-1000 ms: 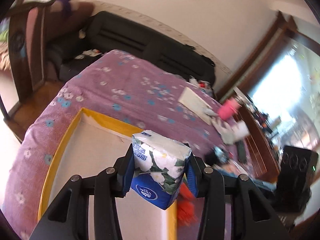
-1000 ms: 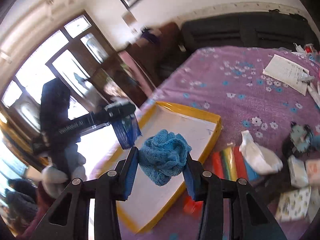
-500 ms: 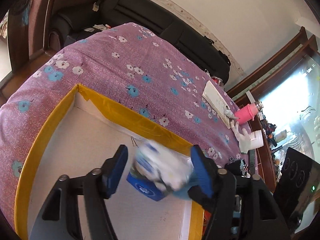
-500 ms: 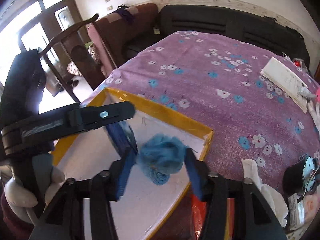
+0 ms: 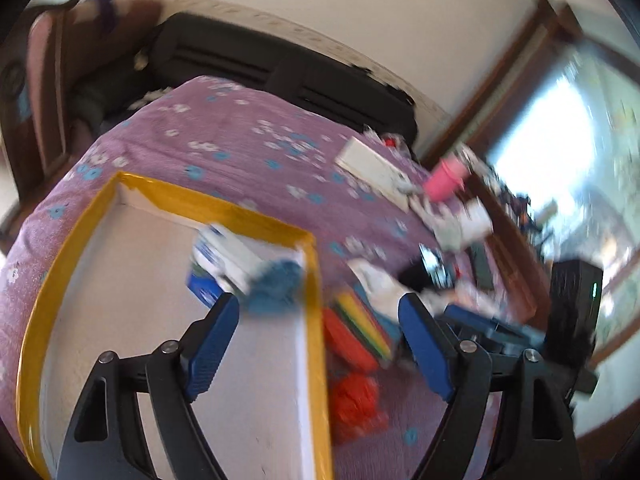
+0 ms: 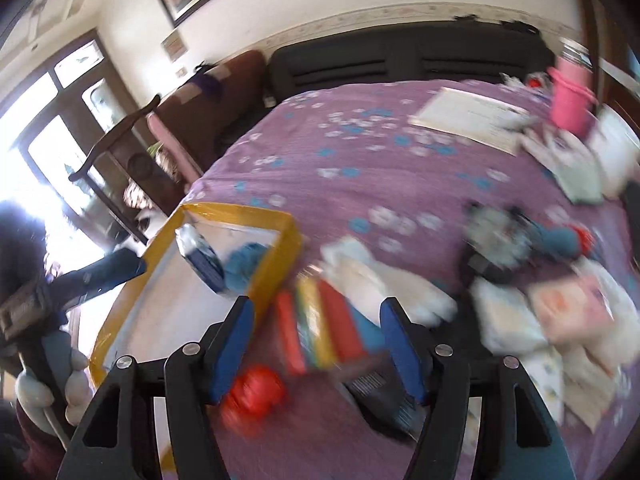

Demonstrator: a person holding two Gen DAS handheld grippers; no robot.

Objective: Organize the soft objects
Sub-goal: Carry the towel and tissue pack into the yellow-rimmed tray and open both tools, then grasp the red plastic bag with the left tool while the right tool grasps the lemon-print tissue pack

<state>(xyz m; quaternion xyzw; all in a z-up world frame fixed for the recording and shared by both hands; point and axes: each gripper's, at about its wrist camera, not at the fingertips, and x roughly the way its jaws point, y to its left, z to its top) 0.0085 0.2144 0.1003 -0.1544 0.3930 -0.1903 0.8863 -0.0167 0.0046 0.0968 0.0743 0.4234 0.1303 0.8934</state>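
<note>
Now that tissue pack [image 5: 224, 256] and blue cloth [image 5: 276, 286] lie dropped in yellow-rimmed tray [image 5: 56, 264], left gripper [image 5: 318, 340] and right gripper [image 6: 316, 344] gape empty; onward to remaining soft items.

bare tray floor [image 5: 132, 300] beside tissue pack [image 5: 224, 256]

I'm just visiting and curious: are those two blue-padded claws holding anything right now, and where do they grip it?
Nothing is held. The left gripper and right gripper are both open, with nothing between their fingers.
</note>
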